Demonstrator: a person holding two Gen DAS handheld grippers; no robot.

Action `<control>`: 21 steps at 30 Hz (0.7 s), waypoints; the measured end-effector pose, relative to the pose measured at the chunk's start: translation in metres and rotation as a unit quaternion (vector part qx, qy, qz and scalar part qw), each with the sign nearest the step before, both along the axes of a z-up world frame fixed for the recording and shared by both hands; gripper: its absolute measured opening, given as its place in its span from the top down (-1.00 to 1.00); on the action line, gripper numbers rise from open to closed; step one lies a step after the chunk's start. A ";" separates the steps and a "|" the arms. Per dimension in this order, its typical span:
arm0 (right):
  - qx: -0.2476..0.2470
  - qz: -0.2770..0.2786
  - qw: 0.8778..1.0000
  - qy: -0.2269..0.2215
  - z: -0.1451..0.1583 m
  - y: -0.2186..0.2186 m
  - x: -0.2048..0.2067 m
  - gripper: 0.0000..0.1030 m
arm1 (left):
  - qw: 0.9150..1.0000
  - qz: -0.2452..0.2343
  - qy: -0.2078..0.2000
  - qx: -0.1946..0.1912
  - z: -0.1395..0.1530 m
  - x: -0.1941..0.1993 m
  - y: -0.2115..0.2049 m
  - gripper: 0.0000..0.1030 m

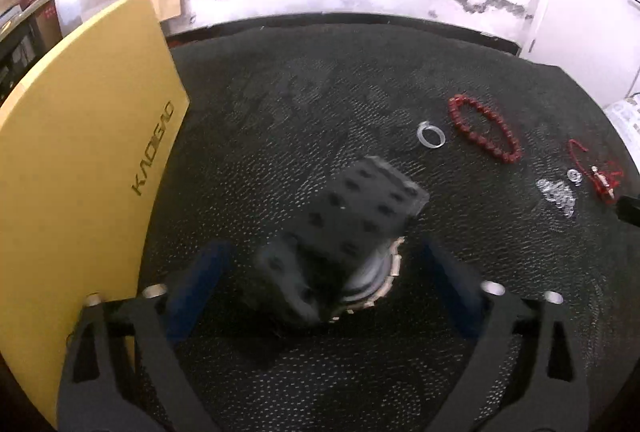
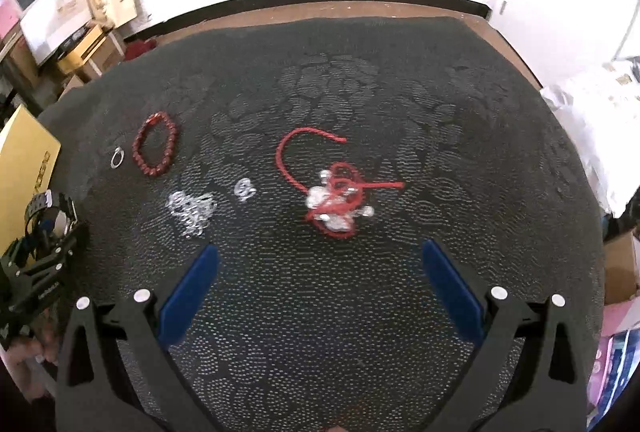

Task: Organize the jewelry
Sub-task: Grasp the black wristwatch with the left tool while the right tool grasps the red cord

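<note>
A black wristwatch [image 1: 352, 228] with a perforated strap lies between the fingers of my open left gripper [image 1: 324, 264]; the fingers stand apart from it. It also shows at the left edge of the right wrist view [image 2: 48, 209], in front of the left gripper [image 2: 36, 260]. On the black cloth lie a red bead bracelet [image 1: 486, 127] [image 2: 156, 143], a clear ring [image 1: 431, 135] [image 2: 117, 156], a silver chain [image 1: 558, 193] [image 2: 192, 207], a small clear piece [image 2: 245, 188] and a red cord with clear beads [image 2: 338, 199] [image 1: 600, 171]. My right gripper [image 2: 320, 272] is open and empty, just short of the red cord.
A yellow box lid [image 1: 80, 159] [image 2: 22, 159] stands at the left of the black cloth [image 2: 360, 91]. A white wall rises behind the table. Cardboard boxes [image 2: 80, 43] stand at the far left, white papers [image 2: 600, 119] at the right.
</note>
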State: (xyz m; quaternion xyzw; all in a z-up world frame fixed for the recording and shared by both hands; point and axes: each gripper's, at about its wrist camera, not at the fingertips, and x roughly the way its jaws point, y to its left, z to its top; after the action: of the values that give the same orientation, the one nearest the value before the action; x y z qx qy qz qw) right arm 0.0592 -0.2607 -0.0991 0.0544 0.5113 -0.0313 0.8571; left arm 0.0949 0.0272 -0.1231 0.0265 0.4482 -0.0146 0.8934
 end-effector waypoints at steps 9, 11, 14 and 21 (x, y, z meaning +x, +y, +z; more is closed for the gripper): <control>0.002 -0.004 1.000 0.008 -0.015 -0.012 -0.004 -0.90 | 1.000 -0.013 0.002 0.008 0.006 -0.001 -0.013 0.03; -0.004 -0.004 1.000 0.009 -0.021 -0.012 -0.001 -0.90 | 1.000 -0.014 0.003 0.005 0.010 -0.005 -0.020 0.03; -0.028 0.007 1.000 -0.003 -0.033 -0.013 0.003 -0.90 | 1.000 -0.013 0.001 -0.005 0.021 -0.005 -0.021 0.03; -0.031 0.021 0.998 -0.054 -0.039 -0.016 0.016 -0.82 | 0.999 -0.028 -0.013 -0.028 0.044 -0.010 -0.031 0.03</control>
State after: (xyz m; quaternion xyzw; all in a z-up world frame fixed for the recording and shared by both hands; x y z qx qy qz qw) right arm 0.0756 -0.2767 -0.1385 0.0182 0.4638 -0.0260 0.8854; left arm 0.0844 -0.0039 -0.0790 0.0142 0.4353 -0.0522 0.8987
